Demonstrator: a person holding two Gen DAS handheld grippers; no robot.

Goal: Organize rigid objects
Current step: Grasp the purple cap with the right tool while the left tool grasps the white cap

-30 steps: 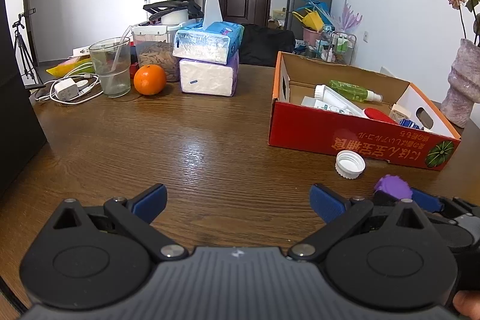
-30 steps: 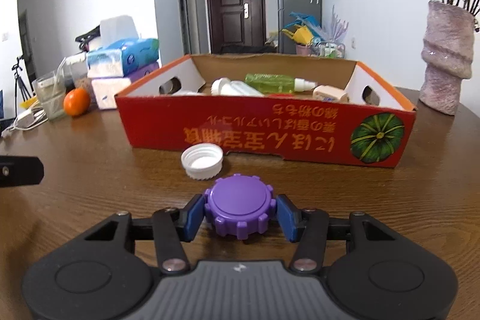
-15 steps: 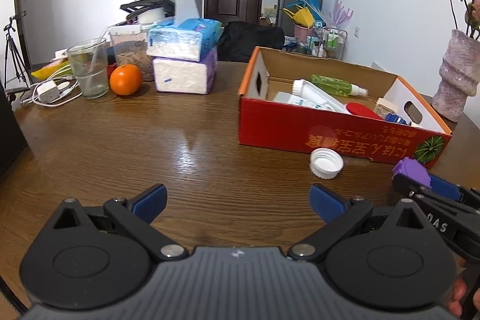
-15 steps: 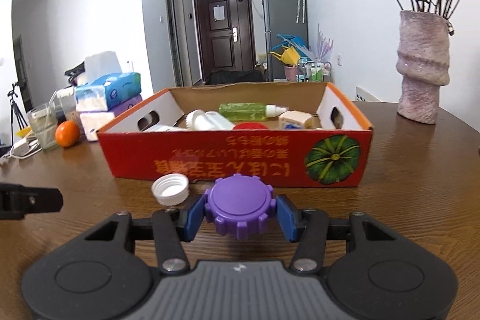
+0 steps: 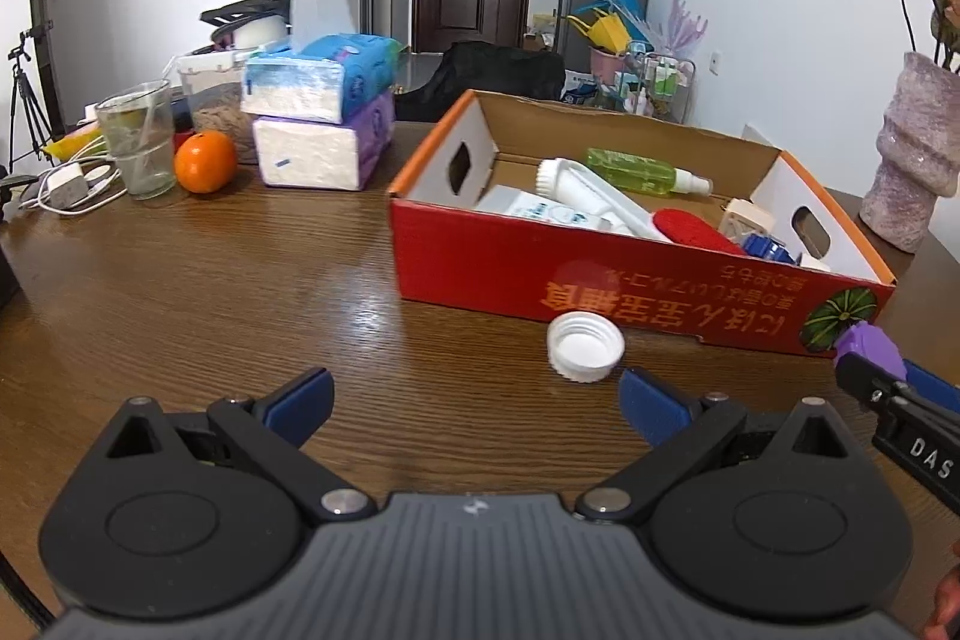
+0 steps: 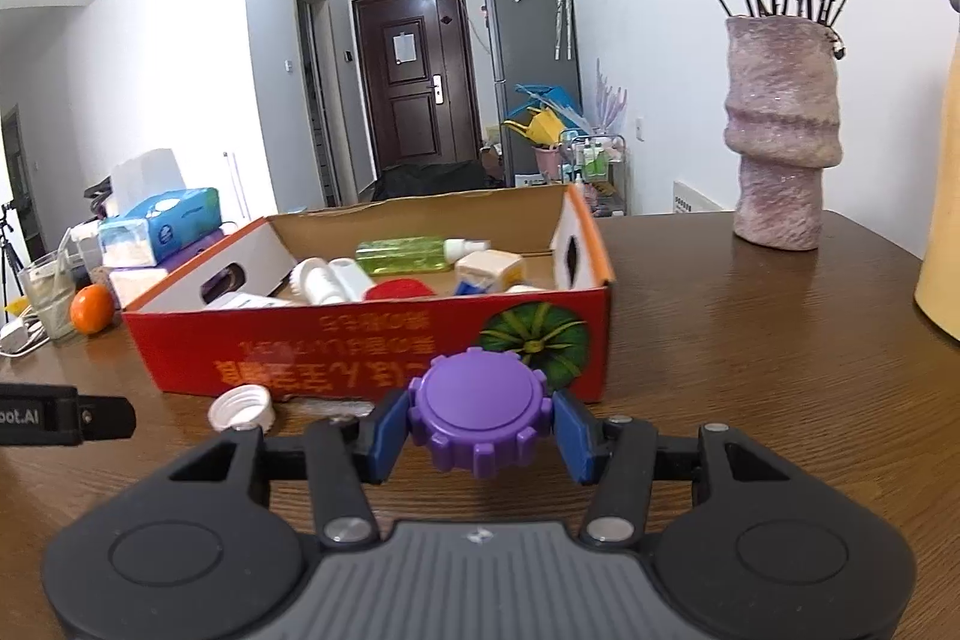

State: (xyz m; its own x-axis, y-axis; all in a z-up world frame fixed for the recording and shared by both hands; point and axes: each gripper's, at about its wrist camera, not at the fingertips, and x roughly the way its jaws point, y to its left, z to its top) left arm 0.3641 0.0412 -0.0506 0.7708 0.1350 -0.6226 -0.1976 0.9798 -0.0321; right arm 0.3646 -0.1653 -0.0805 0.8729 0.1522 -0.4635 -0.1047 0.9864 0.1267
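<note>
My right gripper is shut on a purple ridged cap and holds it above the table, just before the front right corner of the red cardboard box. The cap also shows at the right edge of the left wrist view. The box holds a green spray bottle, white tubes, a red item and other small things. A white cap lies open side up on the table before the box, also in the right wrist view. My left gripper is open and empty, low over the table.
A pink vase with dried roses stands right of the box. Stacked tissue packs, an orange, a glass and a charger with cable stand at the back left. A yellow object is at the far right.
My right gripper has lifted the purple cap and risen, so more of the box's inside shows. My left gripper has also risen and turned left; its jaws stay open.
</note>
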